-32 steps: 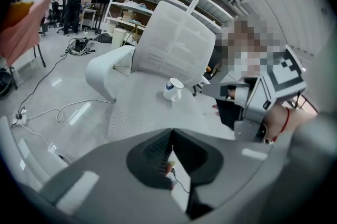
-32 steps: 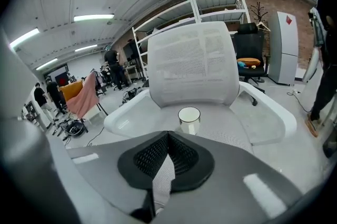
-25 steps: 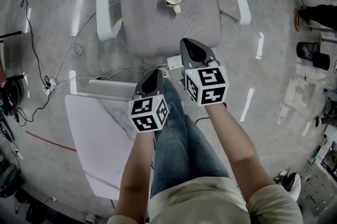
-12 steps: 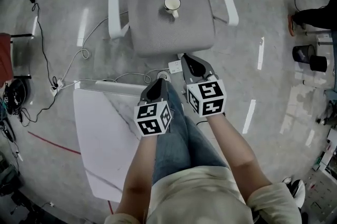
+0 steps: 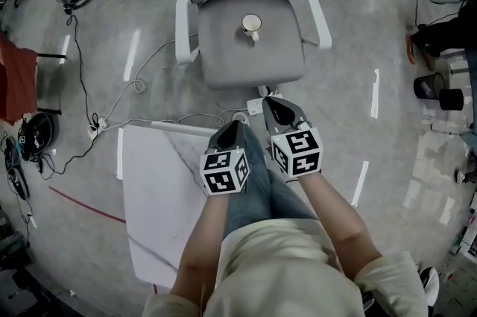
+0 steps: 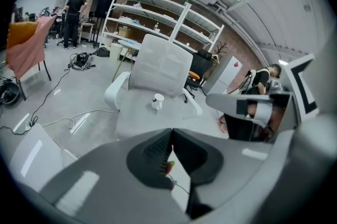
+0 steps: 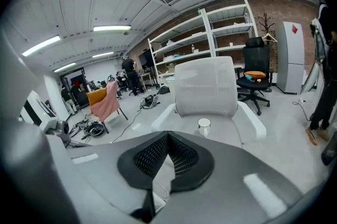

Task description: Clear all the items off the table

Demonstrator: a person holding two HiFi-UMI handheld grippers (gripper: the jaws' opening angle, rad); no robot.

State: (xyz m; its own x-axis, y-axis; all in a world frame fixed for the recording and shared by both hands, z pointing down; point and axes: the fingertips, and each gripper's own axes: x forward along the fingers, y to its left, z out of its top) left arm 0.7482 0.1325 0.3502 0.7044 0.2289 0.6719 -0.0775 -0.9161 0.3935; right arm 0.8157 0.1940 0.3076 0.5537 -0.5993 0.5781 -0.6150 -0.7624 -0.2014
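Observation:
A white mug [image 5: 251, 26] stands on the seat of a grey office chair [image 5: 223, 54], well ahead of both grippers. The mug [image 6: 157, 101] also shows in the left gripper view, and the mug [image 7: 204, 125] sits small beyond the jaws in the right gripper view. The white marble table [image 5: 160, 189] lies at the lower left with nothing on it. My left gripper [image 5: 232, 127] hangs over the table's far right corner, shut and empty. My right gripper [image 5: 272, 104] is beside it, above the floor, also shut with nothing held.
Cables loop over the floor left of the chair, and a white power strip [image 5: 257, 106] lies just past the grippers. A red cloth [image 5: 15, 77] hangs at the far left. Black containers [image 5: 440, 88] stand at the right. Shelves [image 7: 210, 33] and people fill the background.
Both grippers have lifted and drawn back toward the body, still shut. The chair and mug now look smaller and sit higher in the head view.

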